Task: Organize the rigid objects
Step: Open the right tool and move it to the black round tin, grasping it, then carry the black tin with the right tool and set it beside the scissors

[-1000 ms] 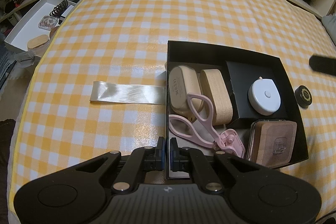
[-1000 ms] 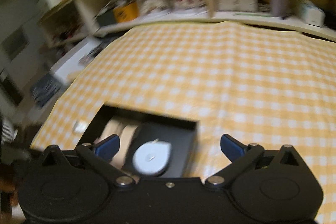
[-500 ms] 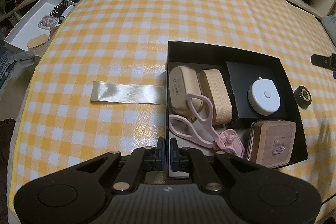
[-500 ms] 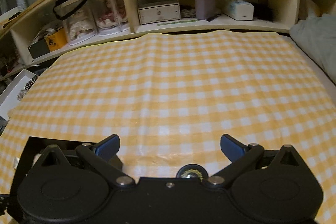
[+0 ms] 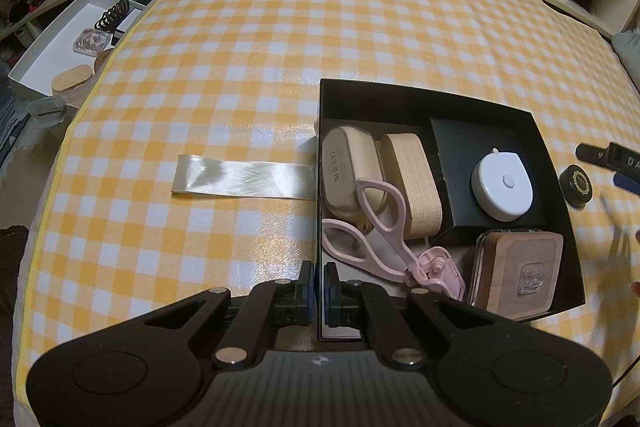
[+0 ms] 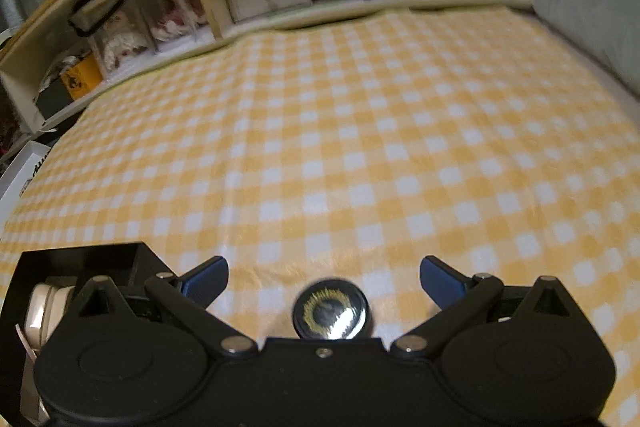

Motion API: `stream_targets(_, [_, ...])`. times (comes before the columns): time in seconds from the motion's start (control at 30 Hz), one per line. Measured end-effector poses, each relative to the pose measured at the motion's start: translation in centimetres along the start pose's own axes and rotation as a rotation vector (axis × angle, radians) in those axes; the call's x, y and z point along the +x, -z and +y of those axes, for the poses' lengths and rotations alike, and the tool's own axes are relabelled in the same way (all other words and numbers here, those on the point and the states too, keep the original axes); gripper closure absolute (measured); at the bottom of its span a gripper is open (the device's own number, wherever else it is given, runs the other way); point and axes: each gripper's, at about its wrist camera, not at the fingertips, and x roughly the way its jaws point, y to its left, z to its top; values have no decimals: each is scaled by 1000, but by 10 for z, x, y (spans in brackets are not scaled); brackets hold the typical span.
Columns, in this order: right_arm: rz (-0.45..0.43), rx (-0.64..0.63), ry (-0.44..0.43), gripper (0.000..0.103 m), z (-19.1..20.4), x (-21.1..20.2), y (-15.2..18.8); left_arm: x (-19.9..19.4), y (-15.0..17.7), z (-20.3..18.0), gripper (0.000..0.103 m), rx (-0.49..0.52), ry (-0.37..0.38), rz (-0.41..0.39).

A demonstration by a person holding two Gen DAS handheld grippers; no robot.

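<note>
Ribbon [image 5: 244,180] beside black box [image 5: 400,99]

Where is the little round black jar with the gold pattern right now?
The round black jar sits on the checked cloth just outside the black box, on its right side, between the open right gripper fingers.

The right wrist view is motion-blurred; the small round black jar with a gold emblem [image 6: 330,314] is smeared, its lower edge hidden by the right tongs [image 6: 324,281]. The black cardboard box [image 6: 80,257] is cut off at the left edge.
</note>
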Motion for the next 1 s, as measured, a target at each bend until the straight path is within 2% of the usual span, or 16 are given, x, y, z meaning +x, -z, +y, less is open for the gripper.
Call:
stream_targets(0.13, [41,-39,17,1,-3,7,10,0,0,0,98,-1,0,0])
stream_targets(0.2, [60,-64,13,14,-1,9,13,0,0,0,98,0,0,0])
stream_targets(0.43, [98,-40,-32,26,0,10,15,0,0,0,98,0,0,0])
stream_targets(0.57, [125,-51,-21,46,2,16,15,0,0,0,98,-1,0,0])
stream_targets(0.67, [129,-77,-13,47,6,17,16,0,0,0,98,0,0,0])
stream_targets(0.73, [134,-81,-13,52,9,19,14,0,0,0,98,-1,0,0])
stream_targets(0.87, [131,-71,-11,53,9,20,10,0,0,0,98,-1,1,0])
stream_targets(1.0, [65,-94,-21,53,15,4,-2,0,0,0,98,0,1,0])
